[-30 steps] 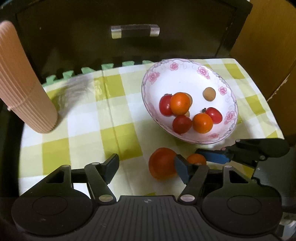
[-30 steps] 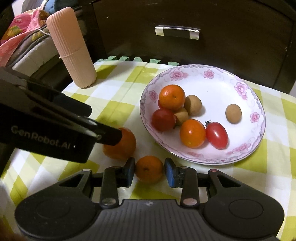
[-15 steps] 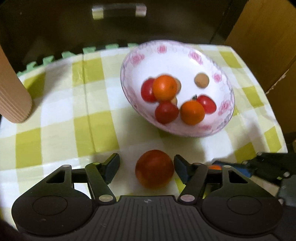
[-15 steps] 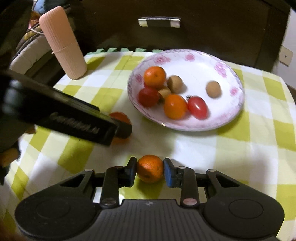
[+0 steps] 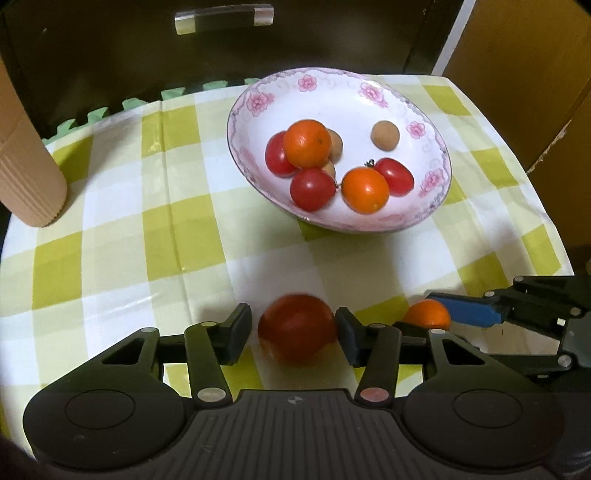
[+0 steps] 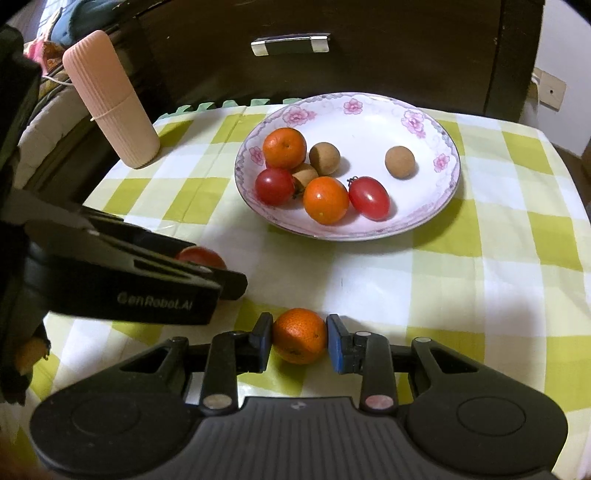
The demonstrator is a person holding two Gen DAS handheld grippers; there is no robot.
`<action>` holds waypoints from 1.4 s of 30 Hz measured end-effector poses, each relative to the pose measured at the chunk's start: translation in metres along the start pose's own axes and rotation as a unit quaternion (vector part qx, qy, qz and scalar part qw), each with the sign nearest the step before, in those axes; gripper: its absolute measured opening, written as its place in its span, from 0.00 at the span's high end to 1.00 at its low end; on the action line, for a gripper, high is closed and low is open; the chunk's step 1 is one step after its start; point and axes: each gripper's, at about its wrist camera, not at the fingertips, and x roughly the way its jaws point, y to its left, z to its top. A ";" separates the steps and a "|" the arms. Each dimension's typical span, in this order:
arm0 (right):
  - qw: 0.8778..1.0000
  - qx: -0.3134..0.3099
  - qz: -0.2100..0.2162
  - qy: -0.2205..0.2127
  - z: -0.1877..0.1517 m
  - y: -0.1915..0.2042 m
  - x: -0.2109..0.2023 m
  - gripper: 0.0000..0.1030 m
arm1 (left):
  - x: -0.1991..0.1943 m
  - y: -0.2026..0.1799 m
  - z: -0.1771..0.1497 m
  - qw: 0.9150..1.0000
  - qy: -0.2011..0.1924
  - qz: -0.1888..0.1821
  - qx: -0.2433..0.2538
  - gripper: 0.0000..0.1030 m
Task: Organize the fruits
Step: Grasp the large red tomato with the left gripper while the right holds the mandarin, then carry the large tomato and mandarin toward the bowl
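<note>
A floral white bowl [image 5: 424, 110] [image 6: 424, 107] on the green-checked cloth holds oranges, red tomatoes and brown longans. My left gripper [image 5: 293, 332] is open around a large red tomato [image 5: 297, 332]; the right finger touches it, the left finger stands slightly apart. That tomato shows partly behind the left gripper in the right wrist view [image 6: 201, 256]. My right gripper [image 6: 299, 338] is shut on a small orange [image 6: 300, 335], held just above the cloth. The same orange shows at the right of the left wrist view [image 5: 426, 314].
A ribbed pink cylinder [image 6: 110, 99] [image 5: 26, 173] stands at the cloth's back left. A dark cabinet with a metal handle [image 5: 223, 16] rises behind the table. A cardboard panel [image 5: 517, 74] stands at the right. The table edge runs close on the right.
My left gripper has moved around the large tomato and its fingers have narrowed on it. My right gripper closed on the small orange and drew it back from the bowl.
</note>
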 end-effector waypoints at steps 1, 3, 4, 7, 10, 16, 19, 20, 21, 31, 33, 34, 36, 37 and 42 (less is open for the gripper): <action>1.000 0.002 -0.002 0.000 -0.001 0.000 -0.001 0.71 | -0.002 0.001 -0.002 1.000 0.001 -0.003 -0.004 0.38; 1.000 0.008 -0.006 0.000 -0.004 -0.001 -0.003 0.71 | -0.002 0.003 -0.003 1.000 0.001 -0.008 -0.013 0.35; 1.000 0.013 -0.007 0.000 -0.005 -0.002 -0.003 0.71 | -0.003 0.004 -0.003 1.000 0.001 -0.009 -0.015 0.35; 1.000 0.020 -0.008 -0.002 -0.007 -0.004 -0.007 0.71 | -0.003 0.006 -0.001 1.000 -0.005 -0.008 -0.022 0.35; 1.000 0.021 -0.011 -0.006 -0.009 -0.003 -0.009 0.71 | -0.001 0.006 0.000 1.000 -0.005 -0.012 -0.024 0.39; 0.999 0.029 -0.016 -0.005 -0.011 -0.006 -0.008 0.71 | 0.000 0.001 0.000 1.000 -0.012 0.000 -0.013 0.50; 0.999 0.034 -0.017 -0.007 -0.010 -0.009 -0.007 0.71 | -0.001 -0.002 0.000 1.000 -0.013 0.004 -0.004 0.51; 0.999 0.034 -0.017 -0.007 -0.010 -0.009 -0.007 0.71 | -0.001 -0.002 -0.001 1.000 -0.014 0.005 -0.004 0.51; 0.999 0.034 -0.017 -0.007 -0.010 -0.008 -0.007 0.71 | -0.002 -0.002 -0.001 1.000 -0.014 0.005 -0.005 0.51; 0.999 0.037 -0.022 -0.010 -0.013 -0.006 -0.011 0.71 | -0.011 -0.004 -0.015 1.000 -0.005 0.003 -0.007 0.51; 0.999 0.037 -0.023 -0.011 -0.014 -0.004 -0.013 0.71 | -0.013 -0.006 -0.019 1.000 -0.005 0.003 -0.006 0.51; 0.999 0.037 -0.023 -0.012 -0.014 -0.004 -0.014 0.71 | -0.015 -0.007 -0.021 1.000 -0.004 0.004 -0.006 0.51; 0.999 0.036 -0.023 -0.012 -0.017 -0.002 -0.015 0.71 | -0.017 -0.009 -0.025 1.000 -0.003 0.005 -0.004 0.51; 0.999 0.036 -0.024 -0.011 -0.018 -0.002 -0.016 0.71 | -0.019 -0.009 -0.028 1.000 -0.003 0.005 -0.003 0.51; 0.999 0.034 -0.028 -0.006 -0.025 0.002 -0.018 0.71 | -0.025 -0.012 -0.034 1.000 -0.004 0.006 0.001 0.51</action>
